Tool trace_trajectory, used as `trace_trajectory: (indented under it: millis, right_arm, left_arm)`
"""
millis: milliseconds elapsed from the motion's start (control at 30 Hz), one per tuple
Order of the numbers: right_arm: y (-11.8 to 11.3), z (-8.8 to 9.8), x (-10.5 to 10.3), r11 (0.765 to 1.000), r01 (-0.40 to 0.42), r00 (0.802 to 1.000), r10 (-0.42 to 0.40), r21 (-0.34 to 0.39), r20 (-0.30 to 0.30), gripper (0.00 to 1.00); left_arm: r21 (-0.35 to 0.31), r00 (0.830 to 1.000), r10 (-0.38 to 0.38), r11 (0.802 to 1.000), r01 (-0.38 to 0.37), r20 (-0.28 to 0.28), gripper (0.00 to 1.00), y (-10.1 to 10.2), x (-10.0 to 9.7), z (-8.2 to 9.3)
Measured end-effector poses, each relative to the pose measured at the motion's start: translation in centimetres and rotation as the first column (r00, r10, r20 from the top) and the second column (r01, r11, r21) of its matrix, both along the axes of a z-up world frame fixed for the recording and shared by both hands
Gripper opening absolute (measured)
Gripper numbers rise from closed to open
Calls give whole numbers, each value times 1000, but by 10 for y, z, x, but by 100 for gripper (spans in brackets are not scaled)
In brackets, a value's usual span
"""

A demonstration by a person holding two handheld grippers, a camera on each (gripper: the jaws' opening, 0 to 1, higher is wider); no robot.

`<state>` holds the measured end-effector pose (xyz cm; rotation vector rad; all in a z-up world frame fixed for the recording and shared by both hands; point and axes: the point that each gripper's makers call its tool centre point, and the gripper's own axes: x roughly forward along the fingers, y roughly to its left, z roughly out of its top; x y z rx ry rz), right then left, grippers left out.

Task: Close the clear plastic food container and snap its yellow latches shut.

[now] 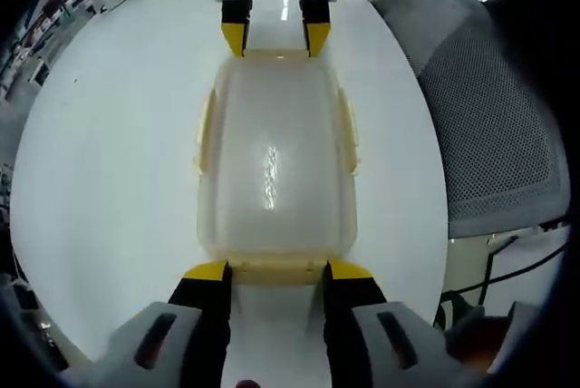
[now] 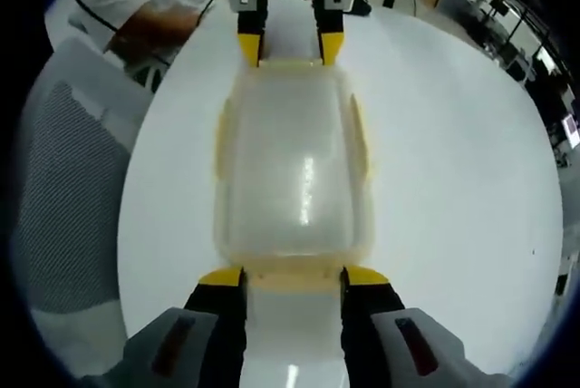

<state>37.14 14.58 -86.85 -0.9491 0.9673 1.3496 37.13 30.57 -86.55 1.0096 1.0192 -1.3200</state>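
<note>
Two grippers face each other across the clear plastic food container [image 1: 276,166], which rests lid-up on the white table [image 1: 109,161]. In the left gripper view your left gripper [image 1: 275,272] stands with its jaws parted about as wide as the container's near end, the yellow tips touching or just beside that end's latch [image 1: 276,269]; the right gripper [image 1: 275,39] sits the same way at the far end. The right gripper view shows the mirror case, with the right gripper [image 2: 292,277] at the near-end latch [image 2: 292,276]. Neither pair of jaws grips anything that you can confirm. Judge the lid as already seated on the container. The side latches [image 1: 205,134] lie close along the walls, but whether they are snapped cannot be told. Treat the two end latches as the remaining work, or verify them if pressed. No brand, label or readable writing appears on the container. A grey mesh chair [image 1: 494,125] stands beside the table.
</note>
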Motion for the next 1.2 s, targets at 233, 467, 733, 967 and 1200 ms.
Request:
trace_trajectory:
  millis: [233, 467, 733, 967, 1200]
  right_arm:
    - [2, 0, 0, 1000, -8, 1000, 8, -19, 1, 38]
    - [0, 6, -1, 998, 5, 999, -1, 62, -51, 37]
    - [-6, 24, 2, 1000, -10, 1000, 10, 30, -13, 37]
    - [-5, 41, -1, 998, -1, 1000, 2, 56, -12, 37]
    - [-6, 53, -3, 999, -14, 1000, 14, 37, -3, 37]
  left_arm:
    - [0, 1000, -2, 1000, 2, -1, 38, 1, 1, 0]
    - [-43, 1000, 19, 999, -20, -16, 37, 1, 0, 2]
    - [-43, 1000, 20, 999, -20, 10, 38, -7, 3, 25]
    - [-32, 1000, -10, 999, 10, 21, 38, -6, 4, 40]
    - [-31, 1000, -19, 999, 20, 9, 38, -8, -2, 50]
